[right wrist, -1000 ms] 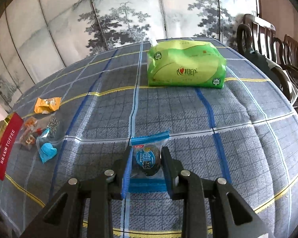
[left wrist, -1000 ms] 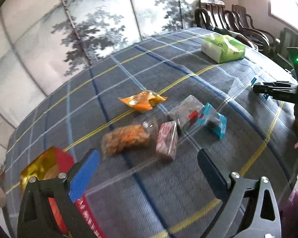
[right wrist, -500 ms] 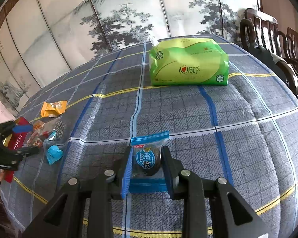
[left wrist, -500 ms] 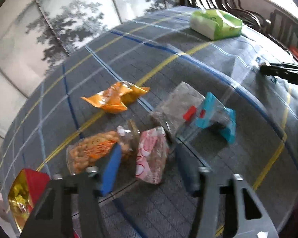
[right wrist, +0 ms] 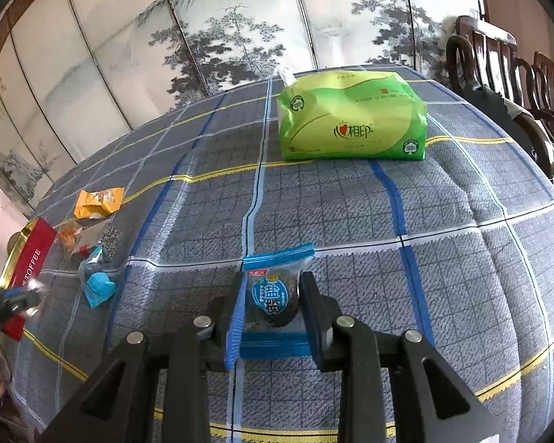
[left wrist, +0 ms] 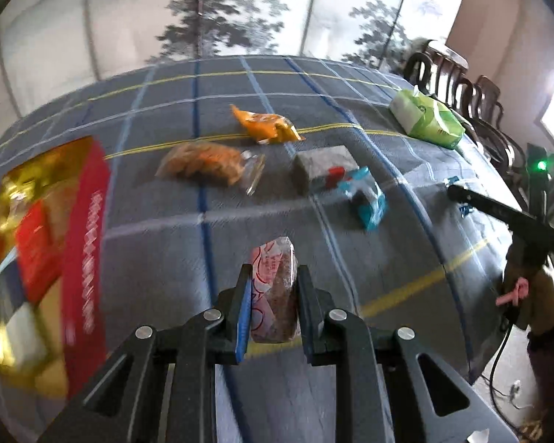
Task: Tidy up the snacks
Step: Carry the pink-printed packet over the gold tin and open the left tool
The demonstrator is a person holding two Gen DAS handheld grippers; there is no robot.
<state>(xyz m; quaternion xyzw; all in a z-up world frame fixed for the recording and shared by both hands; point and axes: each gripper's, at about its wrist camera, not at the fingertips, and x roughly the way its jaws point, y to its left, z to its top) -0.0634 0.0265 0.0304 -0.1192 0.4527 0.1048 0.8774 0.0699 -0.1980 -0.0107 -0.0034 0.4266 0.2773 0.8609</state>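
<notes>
On the desk (left wrist: 158, 243), the box (left wrist: 48, 251) fills the left of the frame, with four packets in a row across the middle and the tissue pack (left wrist: 426, 120) at upper right. A wrapped snack (left wrist: 273, 288) sits between the fingers (left wrist: 240, 310) at lower centre.

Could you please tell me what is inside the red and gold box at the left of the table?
The open red and gold box holds red and pale wrapped packets, blurred by motion. Its near wall hides the bottom, so the full contents cannot be seen.
</notes>
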